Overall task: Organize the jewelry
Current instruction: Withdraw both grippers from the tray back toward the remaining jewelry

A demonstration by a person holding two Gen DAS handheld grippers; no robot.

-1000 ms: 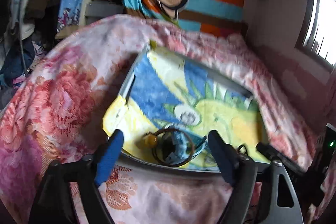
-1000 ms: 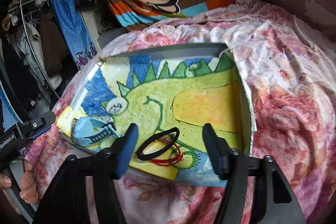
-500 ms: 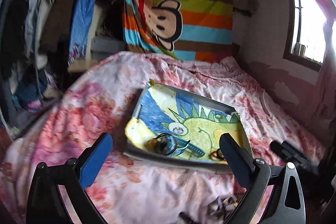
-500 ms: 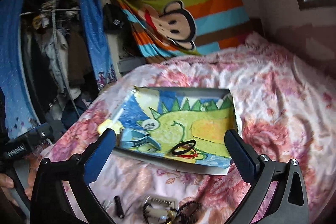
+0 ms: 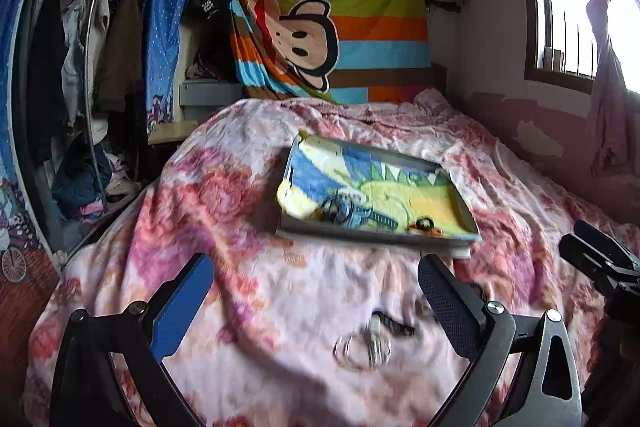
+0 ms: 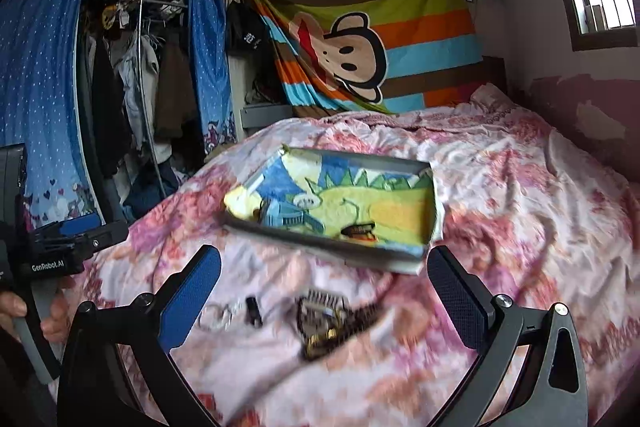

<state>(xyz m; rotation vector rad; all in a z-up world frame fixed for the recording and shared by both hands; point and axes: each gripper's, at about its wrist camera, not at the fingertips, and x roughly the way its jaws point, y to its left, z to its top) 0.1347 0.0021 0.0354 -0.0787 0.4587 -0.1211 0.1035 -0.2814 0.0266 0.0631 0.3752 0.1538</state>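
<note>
Claws [image 5: 316, 279] [image 6: 324, 275] wide, above bedspread [image 5: 280, 291], short of tray [image 5: 360, 233] edge.

You can read "GenRobot.AI" in white on the black body of your left gripper [image 6: 60, 259]. The dark hanging garment [image 6: 250, 33] bears white print, seemingly Chinese characters, too blurred to read.

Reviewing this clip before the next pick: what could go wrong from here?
1. The loose jewelry pile lies on soft, rumpled floral bedding; an open right claw may pinch fabric along with a piece.
2. The pile looks tangled and blurred, so one grab could drag several pieces.
3. The tray rests on uneven bedding; a nudge may tip it.
</note>
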